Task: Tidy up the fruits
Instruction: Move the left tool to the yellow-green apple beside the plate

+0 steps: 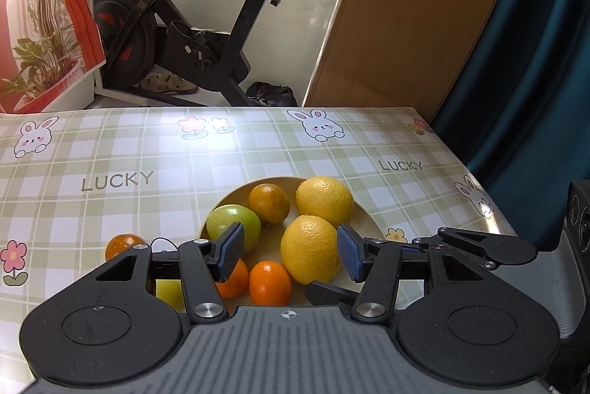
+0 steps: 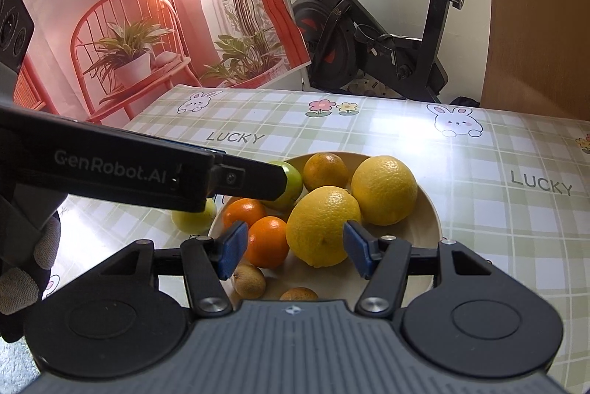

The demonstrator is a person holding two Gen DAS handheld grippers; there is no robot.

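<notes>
A beige bowl (image 1: 370, 222) (image 2: 429, 228) on the checked tablecloth holds two lemons (image 1: 309, 248) (image 2: 383, 189), a green apple (image 1: 232, 220), a dull orange (image 1: 268, 202) and small tangerines (image 1: 269, 283) (image 2: 267, 241). My left gripper (image 1: 291, 255) is open and empty, just above the bowl's near side, with a lemon between its pads. My right gripper (image 2: 295, 248) is open and empty over the bowl, with the near lemon (image 2: 322, 226) between its pads. The left gripper's arm (image 2: 147, 172) crosses the right wrist view over the apple.
Outside the bowl lie an orange (image 1: 121, 244), a yellow-green fruit (image 2: 193, 218) and two brownish fruits (image 2: 250, 279). Beyond the table's far edge stand an exercise bike (image 1: 177, 36), a wooden board (image 1: 405, 6) and a printed backdrop (image 2: 129, 25).
</notes>
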